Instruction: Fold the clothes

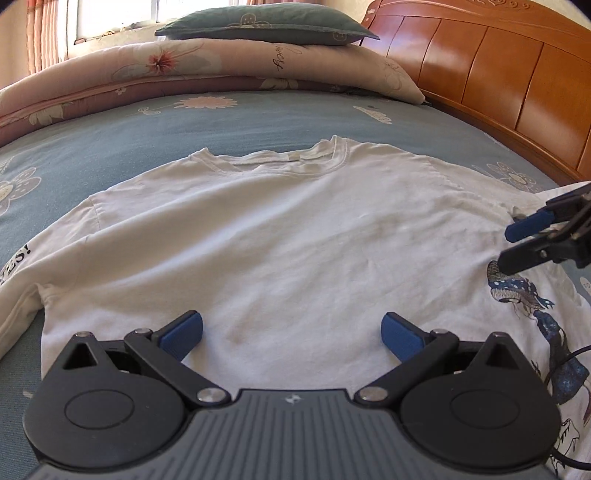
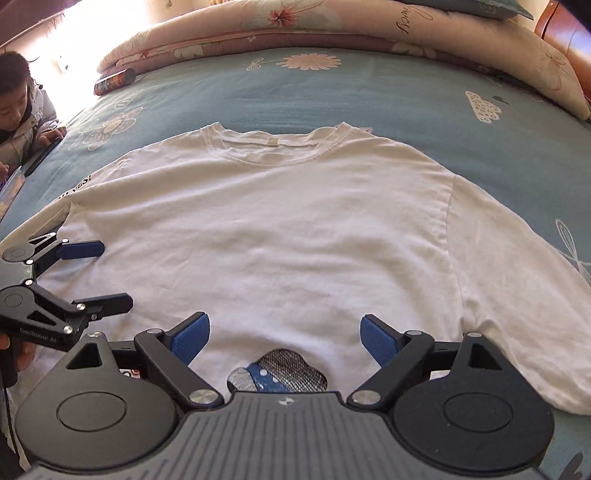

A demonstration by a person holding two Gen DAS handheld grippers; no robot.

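Left wrist: both grippers' jaws apart over T-shirt (image 1: pixel 280 229).

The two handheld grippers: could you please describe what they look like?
Both match: the left gripper and right gripper have black linkage arms with silver pivot pins, blue ribbed finger pads, round black housings and a grey ribbed body. The left one bears small white lettering and trails a black cable.

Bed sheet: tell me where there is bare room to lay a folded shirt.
Bare blue sheet lies between the T-shirt collar and the rolled quilt, and beside the shirt's right sleeve. Near the can and the person it is crowded.
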